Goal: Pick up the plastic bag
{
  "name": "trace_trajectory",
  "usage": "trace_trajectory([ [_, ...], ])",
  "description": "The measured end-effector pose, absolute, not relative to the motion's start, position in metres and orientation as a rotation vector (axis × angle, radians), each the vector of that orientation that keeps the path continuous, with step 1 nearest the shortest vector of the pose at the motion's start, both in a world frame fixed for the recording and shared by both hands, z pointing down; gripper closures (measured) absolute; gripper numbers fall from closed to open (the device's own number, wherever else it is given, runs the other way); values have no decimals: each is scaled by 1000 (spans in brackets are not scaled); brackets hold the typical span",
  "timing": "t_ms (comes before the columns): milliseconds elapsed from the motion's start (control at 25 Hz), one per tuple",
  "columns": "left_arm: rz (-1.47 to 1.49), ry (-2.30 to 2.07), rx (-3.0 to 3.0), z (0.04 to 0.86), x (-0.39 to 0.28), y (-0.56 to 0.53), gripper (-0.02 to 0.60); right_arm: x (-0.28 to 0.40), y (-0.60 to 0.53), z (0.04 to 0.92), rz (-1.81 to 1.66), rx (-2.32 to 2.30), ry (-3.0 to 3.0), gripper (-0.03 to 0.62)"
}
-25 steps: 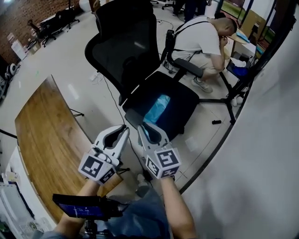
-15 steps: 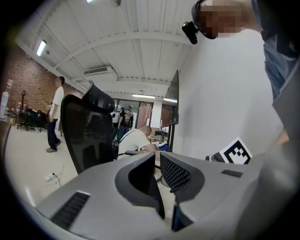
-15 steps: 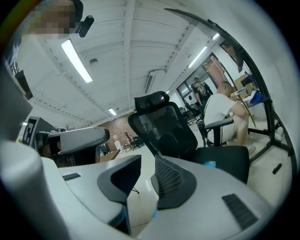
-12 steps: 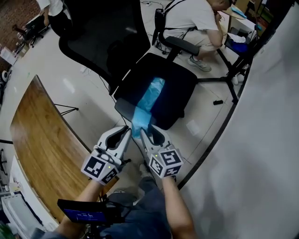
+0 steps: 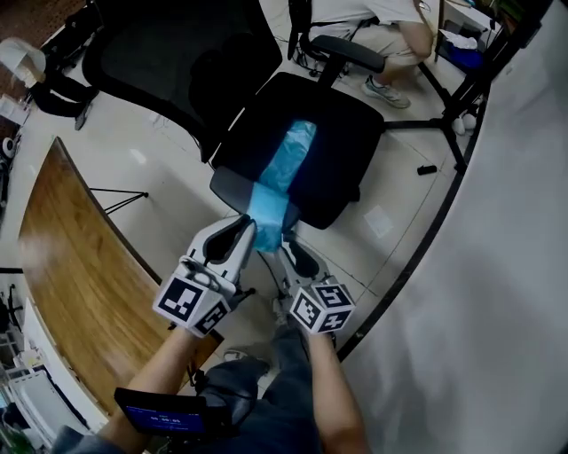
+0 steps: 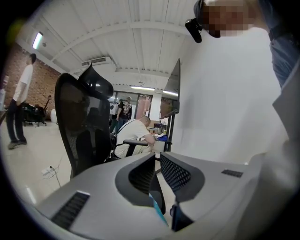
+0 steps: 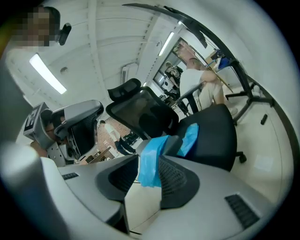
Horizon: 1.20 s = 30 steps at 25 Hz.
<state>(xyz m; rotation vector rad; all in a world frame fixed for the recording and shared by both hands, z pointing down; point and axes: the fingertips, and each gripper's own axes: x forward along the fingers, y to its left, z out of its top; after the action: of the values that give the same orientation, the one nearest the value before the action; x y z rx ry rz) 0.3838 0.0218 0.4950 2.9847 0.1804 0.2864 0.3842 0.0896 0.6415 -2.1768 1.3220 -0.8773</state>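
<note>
The plastic bag (image 5: 288, 164) is light blue and lies as a long strip down the black chair seat (image 5: 351, 142), over its front edge. Its near end hangs between my two grippers. My right gripper (image 5: 286, 250) stands in front of the seat with its jaws apart. In the right gripper view the bag's end (image 7: 151, 164) drapes into that gap (image 7: 148, 160) against one jaw, not squeezed. My left gripper (image 5: 240, 234) is just left of the bag. Its jaws (image 6: 157, 161) leave a narrow slit, and a sliver of blue shows low in it.
The chair's tall mesh back (image 5: 177, 53) rises at the upper left. A wooden tabletop (image 5: 80, 275) runs along the left and a white curved wall (image 5: 506, 266) along the right. A person's legs (image 5: 382, 22) and a stand's legs (image 5: 448, 84) are behind the chair.
The bag, crumpled on the seat a second ago, is now drawn out into a long strip reaching the grippers. The view has come closer over the chair.
</note>
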Motion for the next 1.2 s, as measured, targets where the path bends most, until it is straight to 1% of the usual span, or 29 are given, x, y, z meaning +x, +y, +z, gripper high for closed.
trace_trajectory([
  [40,282,175,2983,496,386,19,532,383,88,649,-893,-2147,1311,444],
  [160,266,171,2992,497,392,12,532,379,81,665,-914,-2054,1305,358],
  [360,268,162,3002,498,391,5,532,379,67,687,-961,-1995,1300,356],
  [560,277,139,3000,501,384,-1,532,377,52,691,-982,-1896,1315,356],
  [600,278,135,3000,501,383,-1,532,376,50,692,-988,-1880,1322,361],
  [640,278,131,3002,501,382,-2,532,376,49,692,-992,-1860,1329,407],
  [720,276,119,3003,501,379,-3,532,375,47,692,-996,-1827,1336,407],
  [760,276,111,3002,502,377,-5,532,374,47,692,-997,-1819,1337,423],
  [880,276,88,2997,501,373,-8,532,374,47,689,-991,-1807,1348,586],
  [1200,266,20,2998,494,360,-19,532,365,36,659,-954,-1706,1413,593],
])
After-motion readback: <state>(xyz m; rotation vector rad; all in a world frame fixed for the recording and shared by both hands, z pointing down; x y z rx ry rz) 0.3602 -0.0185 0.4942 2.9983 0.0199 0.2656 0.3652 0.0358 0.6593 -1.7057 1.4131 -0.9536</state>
